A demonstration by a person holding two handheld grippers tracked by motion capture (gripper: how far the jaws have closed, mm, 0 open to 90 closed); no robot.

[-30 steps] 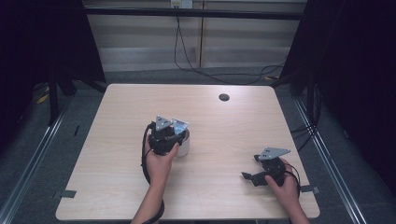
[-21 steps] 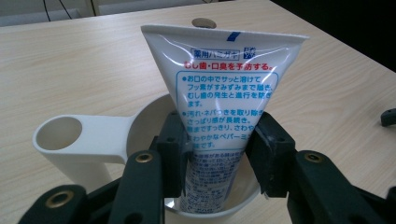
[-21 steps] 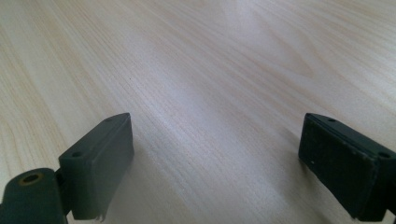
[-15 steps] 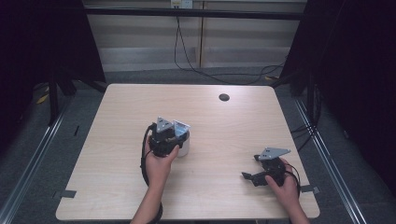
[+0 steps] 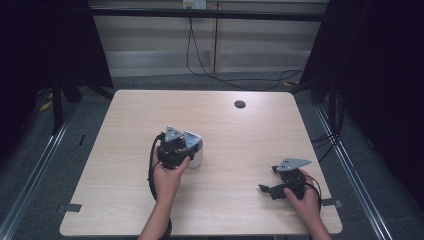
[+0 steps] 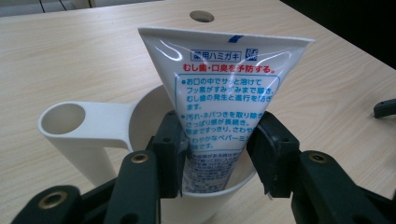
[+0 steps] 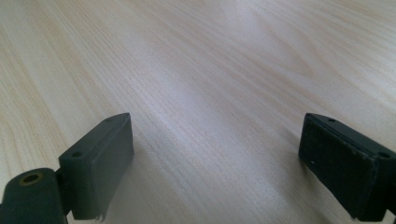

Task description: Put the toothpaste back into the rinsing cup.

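Note:
A white toothpaste tube (image 6: pixel 224 84) with blue and red print stands upright in a white cup (image 6: pixel 140 121) that has a ring-shaped handle (image 6: pixel 63 119). My left gripper (image 6: pixel 217 140) has its pads against the tube's two edges, just above the cup's rim. Its jaws have just been opening, and the tube is still between them. From above, the left gripper (image 5: pixel 182 145) sits over the cup (image 5: pixel 196 156) near the table's middle. My right gripper (image 5: pixel 265 190) rests low at the front right, open, with bare wood between its jaws (image 7: pixel 215 154).
The light wooden table (image 5: pixel 225 130) has a round cable hole (image 5: pixel 240 104) at the back centre. Black cables trail from both grippers. Dark curtains and metal floor rails flank the table. A wall with hanging cables stands behind it.

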